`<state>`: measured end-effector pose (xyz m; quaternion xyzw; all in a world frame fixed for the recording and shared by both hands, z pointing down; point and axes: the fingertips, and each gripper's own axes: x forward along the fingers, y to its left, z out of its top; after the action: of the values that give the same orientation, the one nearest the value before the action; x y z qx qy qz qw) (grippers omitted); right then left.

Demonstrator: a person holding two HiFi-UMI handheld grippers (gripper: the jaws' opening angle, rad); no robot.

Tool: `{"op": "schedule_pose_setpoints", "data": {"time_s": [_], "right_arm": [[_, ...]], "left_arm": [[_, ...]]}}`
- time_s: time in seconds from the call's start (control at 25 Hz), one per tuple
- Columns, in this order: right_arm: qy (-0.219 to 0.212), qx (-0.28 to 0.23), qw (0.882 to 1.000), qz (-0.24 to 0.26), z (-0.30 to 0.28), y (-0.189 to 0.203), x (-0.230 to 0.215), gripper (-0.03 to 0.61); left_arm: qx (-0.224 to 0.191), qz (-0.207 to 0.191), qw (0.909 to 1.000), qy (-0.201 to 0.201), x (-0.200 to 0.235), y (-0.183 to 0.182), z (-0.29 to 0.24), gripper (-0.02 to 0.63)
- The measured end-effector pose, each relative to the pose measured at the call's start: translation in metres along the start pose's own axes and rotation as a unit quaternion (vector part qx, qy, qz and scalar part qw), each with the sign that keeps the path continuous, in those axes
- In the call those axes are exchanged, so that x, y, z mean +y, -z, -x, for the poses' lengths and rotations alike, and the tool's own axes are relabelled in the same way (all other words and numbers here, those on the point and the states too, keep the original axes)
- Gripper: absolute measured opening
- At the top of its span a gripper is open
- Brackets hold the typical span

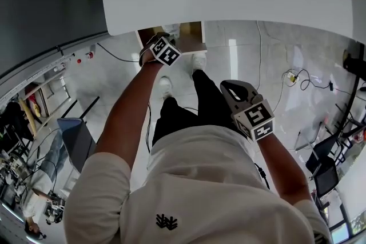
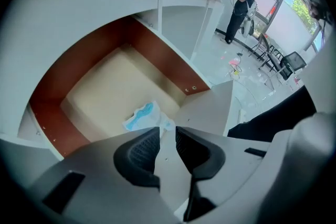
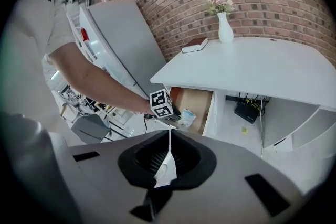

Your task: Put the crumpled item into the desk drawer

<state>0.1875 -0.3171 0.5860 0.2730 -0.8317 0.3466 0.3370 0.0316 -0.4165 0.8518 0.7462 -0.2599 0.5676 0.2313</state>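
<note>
Crumpled item (image 2: 144,115) lies in drawer (image 2: 100,89), just ahead of left gripper (image 2: 167,134), jaws slightly apart w/ nothing btwn. Right gripper (image 3: 169,136), jaws together, hangs well back.

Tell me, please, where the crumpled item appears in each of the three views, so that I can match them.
Head view: I cannot make it out; only the open drawer shows, at top centre.
Left gripper view: the crumpled item lies on the drawer floor, at lower centre.
Right gripper view: small, near the centre, inside the drawer.
Shared landmark: the open drawer.
</note>
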Motion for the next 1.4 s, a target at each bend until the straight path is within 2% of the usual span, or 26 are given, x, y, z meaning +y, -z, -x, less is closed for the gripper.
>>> {"op": "schedule_pose_setpoints", "data": {"time_s": [0.28,0.56,0.8,1.0,1.4], "right_arm": [[-0.004,-0.022,0.999,0.028,0.0,-0.009,0.044,0.035],[0.004,-0.037,0.998,0.055,0.014,-0.009,0.097,0.035],[0.016,-0.035,0.997,0.073,0.023,0.007,0.141,0.034],[0.018,-0.049,0.995,0.086,0.029,0.007,0.182,0.031],[0.027,-0.072,0.994,0.081,0.038,0.008,0.251,0.029]], "left_arm": [[-0.055,0.018,0.9983,0.01,-0.022,0.01,0.067,0.062],[-0.101,0.02,0.9941,0.034,-0.062,0.045,0.144,0.028],[-0.141,0.052,0.9863,0.068,-0.092,0.079,0.213,0.025],[-0.184,0.053,0.9783,0.08,-0.11,0.099,0.277,0.025],[-0.236,0.058,0.9646,0.102,-0.142,0.142,0.378,0.024]]}}
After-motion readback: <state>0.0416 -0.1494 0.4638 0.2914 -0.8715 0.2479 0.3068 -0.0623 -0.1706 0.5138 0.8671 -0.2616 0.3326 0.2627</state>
